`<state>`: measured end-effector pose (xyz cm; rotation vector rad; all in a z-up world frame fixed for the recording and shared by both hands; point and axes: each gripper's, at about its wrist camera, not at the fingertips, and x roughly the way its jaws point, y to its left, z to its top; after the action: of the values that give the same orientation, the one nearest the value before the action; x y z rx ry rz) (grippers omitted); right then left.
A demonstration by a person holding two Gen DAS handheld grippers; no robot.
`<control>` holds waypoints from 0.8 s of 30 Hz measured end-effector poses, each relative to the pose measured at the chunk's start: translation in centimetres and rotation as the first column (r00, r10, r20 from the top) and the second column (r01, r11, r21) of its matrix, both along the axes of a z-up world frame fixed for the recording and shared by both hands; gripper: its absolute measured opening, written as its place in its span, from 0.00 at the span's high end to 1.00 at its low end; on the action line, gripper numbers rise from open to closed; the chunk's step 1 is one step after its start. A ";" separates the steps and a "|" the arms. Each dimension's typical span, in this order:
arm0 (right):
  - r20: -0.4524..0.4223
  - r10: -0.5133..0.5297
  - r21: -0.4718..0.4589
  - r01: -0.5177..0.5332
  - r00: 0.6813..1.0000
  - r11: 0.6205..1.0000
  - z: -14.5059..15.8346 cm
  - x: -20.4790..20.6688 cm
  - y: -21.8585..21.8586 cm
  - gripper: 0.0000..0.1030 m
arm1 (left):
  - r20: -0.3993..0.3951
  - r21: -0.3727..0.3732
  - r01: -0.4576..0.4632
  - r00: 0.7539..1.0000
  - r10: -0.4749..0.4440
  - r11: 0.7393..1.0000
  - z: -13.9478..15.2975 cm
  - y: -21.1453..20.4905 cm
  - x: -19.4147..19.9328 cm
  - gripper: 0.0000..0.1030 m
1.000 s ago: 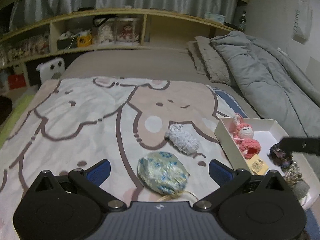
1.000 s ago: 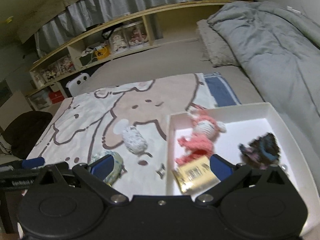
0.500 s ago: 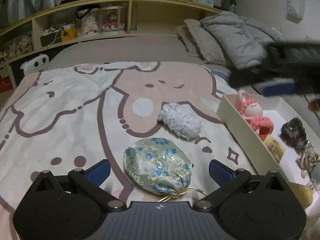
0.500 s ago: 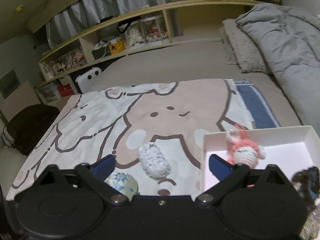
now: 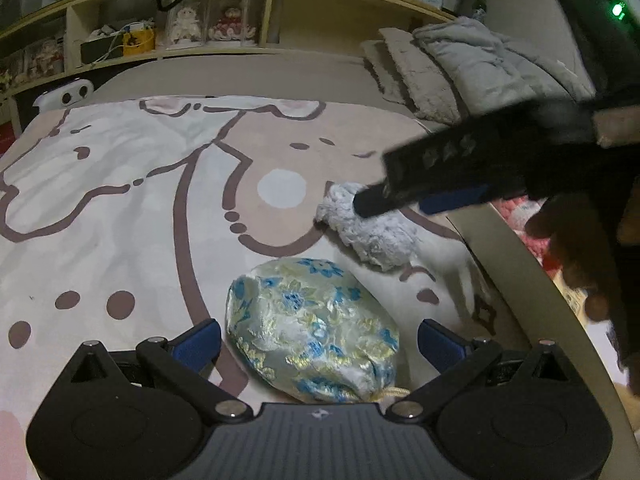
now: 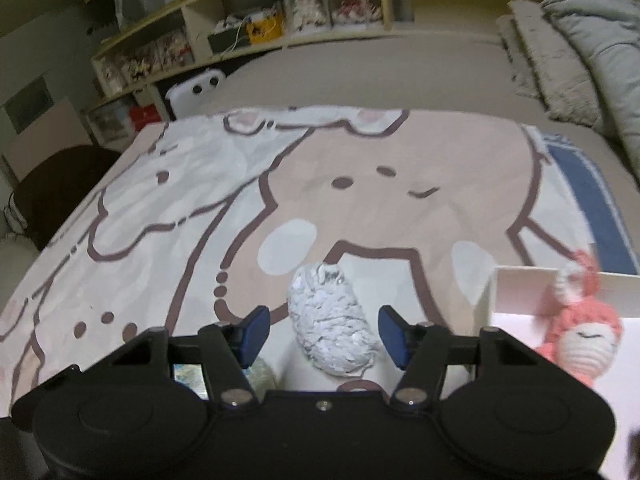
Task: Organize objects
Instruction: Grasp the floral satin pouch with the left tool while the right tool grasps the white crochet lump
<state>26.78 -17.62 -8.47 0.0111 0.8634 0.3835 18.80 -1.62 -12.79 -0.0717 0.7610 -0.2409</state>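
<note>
The white fluffy pouch (image 6: 332, 322) lies on the cartoon blanket (image 6: 200, 184), just left of the white box (image 6: 516, 292), and it sits between the two blue pads of the right gripper (image 6: 324, 330). That gripper's jaws have just been closing in around the pouch, yet a thin gap shows on each side of it, so the pads do not press on it. In the left wrist view the same pouch (image 5: 368, 232) shows with the right gripper (image 5: 420, 196) reaching in over its far end from the right, dark and somewhat blurred. Nearer the left camera, a shiny floral drawstring bag (image 5: 316, 328) rests on the blanket, with its cord end toward the camera. It lies between the spread blue pads of the left gripper (image 5: 318, 344), which stands released: the left pad is just beside the bag and the right pad stands a little apart from it. In the white box a pink crocheted bunny (image 6: 580, 332) leans against the near left corner. Beyond the blanket lie grey pillows (image 5: 416, 68) and a rumpled grey quilt (image 5: 480, 64), and a long wooden shelf (image 5: 224, 12) along the back holds dolls in clear cases and other small clutter.
</note>
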 end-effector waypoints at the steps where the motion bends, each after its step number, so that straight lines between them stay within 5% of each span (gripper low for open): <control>1: -0.004 0.004 -0.008 -0.004 1.000 1.000 -0.4 0.3 0.2 0.41 | -0.002 -0.007 -0.018 1.000 0.018 1.000 0.0 0.1 0.2 0.00; 6: -0.022 0.012 -0.019 -0.012 1.000 1.000 -1.7 1.4 0.7 0.41 | -0.016 -0.041 -0.065 0.998 0.064 0.997 -0.1 0.3 0.7 0.06; 11: -0.035 0.029 -0.053 -0.031 0.999 0.998 -2.6 1.8 1.2 0.42 | -0.013 0.070 -0.001 1.000 0.002 0.998 0.0 -0.8 0.6 0.17; 13: -0.028 0.044 -0.100 -0.047 0.999 0.994 -2.8 1.6 1.6 0.53 | -0.018 0.081 0.003 1.000 -0.002 0.997 0.1 -0.8 0.6 0.20; 18: -0.001 0.058 -0.120 -0.058 0.998 0.991 -2.0 0.8 1.4 0.60 | -0.037 0.069 -0.003 0.999 0.006 0.998 0.9 -0.2 0.7 0.35; 24: 0.030 0.046 -0.091 -0.043 0.998 0.995 0.1 -0.6 0.8 0.60 | -0.054 0.048 0.003 0.999 0.000 0.999 1.3 0.2 0.5 0.37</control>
<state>26.14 -16.81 -8.38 -0.0979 0.8500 0.3852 19.35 -1.44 -11.46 -0.0323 0.8198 -0.2230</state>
